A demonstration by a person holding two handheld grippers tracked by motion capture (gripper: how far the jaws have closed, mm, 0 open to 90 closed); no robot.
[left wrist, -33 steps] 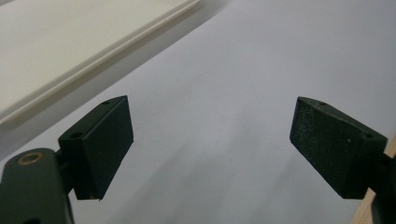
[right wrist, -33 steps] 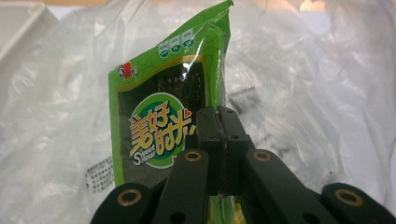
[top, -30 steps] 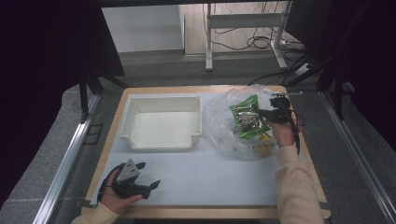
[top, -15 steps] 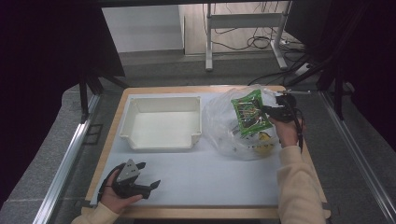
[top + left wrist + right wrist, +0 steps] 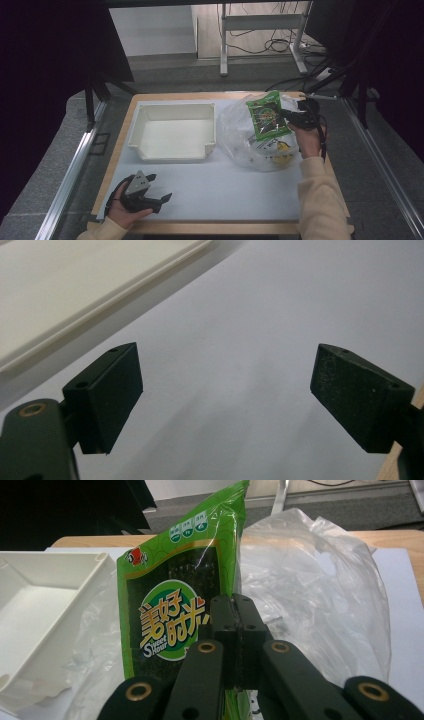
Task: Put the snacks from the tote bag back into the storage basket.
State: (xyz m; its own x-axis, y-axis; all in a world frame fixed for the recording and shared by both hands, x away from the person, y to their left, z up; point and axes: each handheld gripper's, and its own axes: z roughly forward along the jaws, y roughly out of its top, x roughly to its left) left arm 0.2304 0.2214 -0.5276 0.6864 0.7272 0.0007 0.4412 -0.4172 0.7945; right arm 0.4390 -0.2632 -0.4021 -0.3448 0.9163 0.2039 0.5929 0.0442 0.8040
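A green snack packet [image 5: 266, 116] [image 5: 175, 605] hangs lifted above a clear plastic bag [image 5: 250, 137] [image 5: 320, 590] at the right of the table. My right gripper [image 5: 291, 116] [image 5: 234, 610] is shut on the packet's edge. A yellow item [image 5: 280, 148] lies inside the bag. The white tray [image 5: 150, 150] [image 5: 30, 630] sits at the table's back left with nothing in it. My left gripper [image 5: 162, 199] [image 5: 225, 390] rests open near the front left corner, above the bare white mat, with nothing between its jaws.
The white mat [image 5: 225, 190] covers the wooden table [image 5: 120, 145]. Dark frame posts and rails flank the table on both sides. Cables lie on the floor beyond the far edge.
The right gripper has lifted the green packet up and out of the plastic bag, turning it more upright. The left gripper has not moved.
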